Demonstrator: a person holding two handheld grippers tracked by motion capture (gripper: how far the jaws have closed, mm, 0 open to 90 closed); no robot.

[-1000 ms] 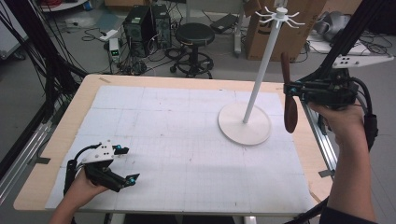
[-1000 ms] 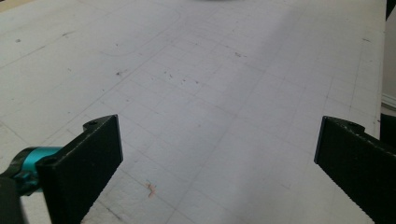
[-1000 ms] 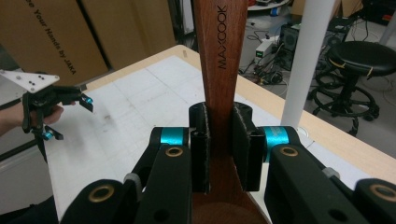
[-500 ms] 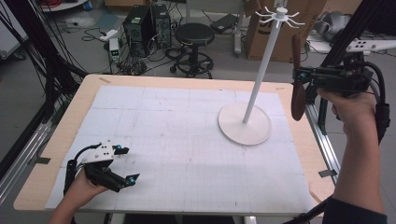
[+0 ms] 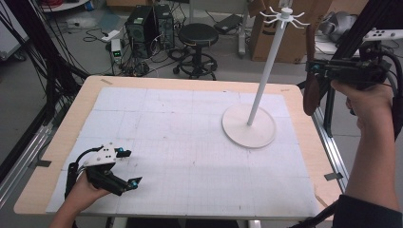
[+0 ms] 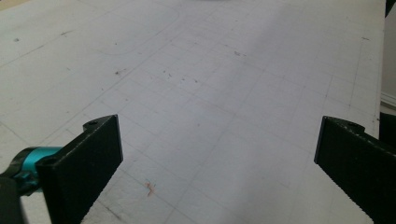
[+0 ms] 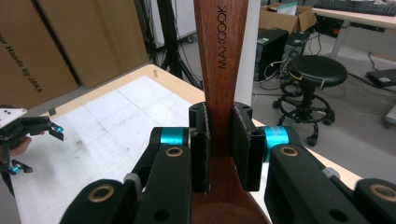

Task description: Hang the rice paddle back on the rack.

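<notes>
A dark brown wooden spoon (image 5: 309,95) marked MAXCOOK (image 7: 221,56) stands upright in the air past the table's right edge. My right gripper (image 5: 312,67) is shut on its handle, with the bowl hanging below the jaws (image 7: 219,144). A white hook stand (image 5: 265,71) rises from its round base (image 5: 248,127) on the right of the mat, its hooks (image 5: 285,14) at about the height of the spoon's handle tip. At the front left my left gripper (image 5: 130,167) rests on the mat, jaws wide open around nothing (image 6: 215,154).
A white gridded mat (image 5: 190,142) covers the wooden table (image 5: 62,137). Behind the table stand a black stool (image 5: 196,35), computer cases (image 5: 142,23) and cardboard boxes (image 5: 266,38). A black frame post (image 5: 354,38) rises at the right.
My right gripper has lifted the wooden spoon higher and slightly to the right, beside the stand. The left gripper has stayed still and open.
</notes>
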